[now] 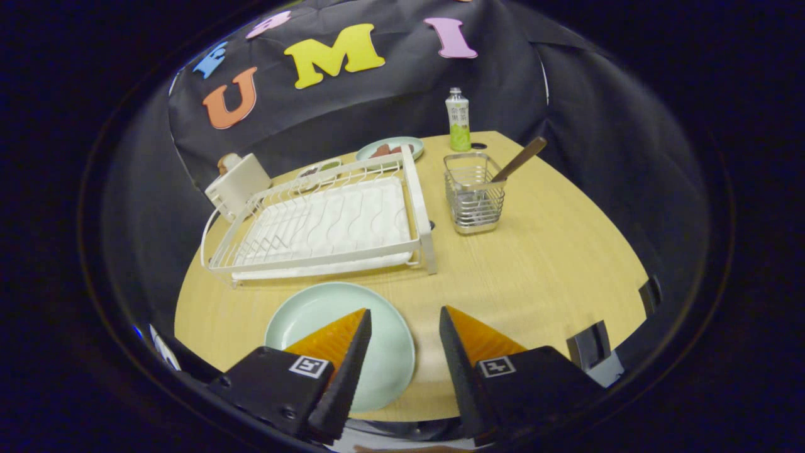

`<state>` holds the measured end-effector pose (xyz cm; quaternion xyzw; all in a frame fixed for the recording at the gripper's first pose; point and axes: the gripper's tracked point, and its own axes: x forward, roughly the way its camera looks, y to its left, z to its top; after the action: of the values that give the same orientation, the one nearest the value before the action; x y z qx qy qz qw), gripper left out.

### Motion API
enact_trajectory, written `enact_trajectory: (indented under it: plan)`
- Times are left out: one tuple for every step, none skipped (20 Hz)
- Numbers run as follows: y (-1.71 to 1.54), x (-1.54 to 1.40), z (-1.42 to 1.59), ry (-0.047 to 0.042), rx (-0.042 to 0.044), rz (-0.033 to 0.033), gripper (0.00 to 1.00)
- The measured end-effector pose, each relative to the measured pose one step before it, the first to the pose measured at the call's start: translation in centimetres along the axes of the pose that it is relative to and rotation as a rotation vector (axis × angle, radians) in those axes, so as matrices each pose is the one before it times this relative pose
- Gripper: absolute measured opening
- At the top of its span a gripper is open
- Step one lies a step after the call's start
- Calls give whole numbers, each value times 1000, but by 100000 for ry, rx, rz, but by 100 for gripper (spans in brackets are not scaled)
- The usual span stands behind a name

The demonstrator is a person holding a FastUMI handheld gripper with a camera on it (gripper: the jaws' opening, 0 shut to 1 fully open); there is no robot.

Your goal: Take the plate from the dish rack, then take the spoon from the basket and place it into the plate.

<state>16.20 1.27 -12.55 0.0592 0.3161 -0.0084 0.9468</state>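
Gripper fingers apart above plate on wooden table

**A staged kitchen corner inside a recording booth**

Black cloth walls close around a light wooden table dressed as a kitchen counter. A white dish rack stands at eleven o'clock from the fingers, a wire cutlery basket at one o'clock, and a drink bottle beyond the basket.

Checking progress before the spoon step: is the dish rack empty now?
Empty: the rack shows bare wires. The plate lies flat on the table under the open claw, which holds nothing.
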Motion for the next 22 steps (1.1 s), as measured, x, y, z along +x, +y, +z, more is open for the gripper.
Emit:
enact_trajectory:
  plan:
    - [-212, 2, 332, -2279, -1497, 17, 77]
    - [-376, -144, 569, -2668, -1290, -923, 80]
    - [-794, -106, 572, -2877, -897, -2211, 79]
    - [-789, -116, 801, -4188, 111, -1640, 79]
    - [-437, -62, 919, -4173, -589, 316, 79]
    - [-710, 204, 748, -3053, -768, -823, 82]
    - [-1148, -69, 778, -3360, 63, -1328, 85]
    - [-942, 388, 680, -1134, 713, -2282, 93]
    - [-875, 376, 540, 201, 1374, -1444, 100]
    - [-352, 298, 197, 1016, 1662, 1089, 100]
    - [72, 435, 534, 115, 944, 2908, 100]
    - [-662, 698, 569, 758, -216, -31, 100]
    - [-684, 656, 929, -1498, -293, -149, 100]
    - [-589, 979, 894, -1097, -523, -317, 100]
    - [261, 682, 1003, -2520, -816, 3128, 100]
    - [383, 659, 775, -2031, -1417, 2799, 100]
    - [-101, 796, 628, -2146, -1433, 1011, 99]
    - [-259, 768, 623, -2441, -679, 860, 99]
    - [-681, 848, 209, -767, 162, -1452, 99]
    - [-612, 937, 38, -795, 1850, -1074, 99]
    - [-151, 799, 2, -1025, 2065, 700, 99]
    - [-398, 695, 96, -1733, 2074, -58, 99]
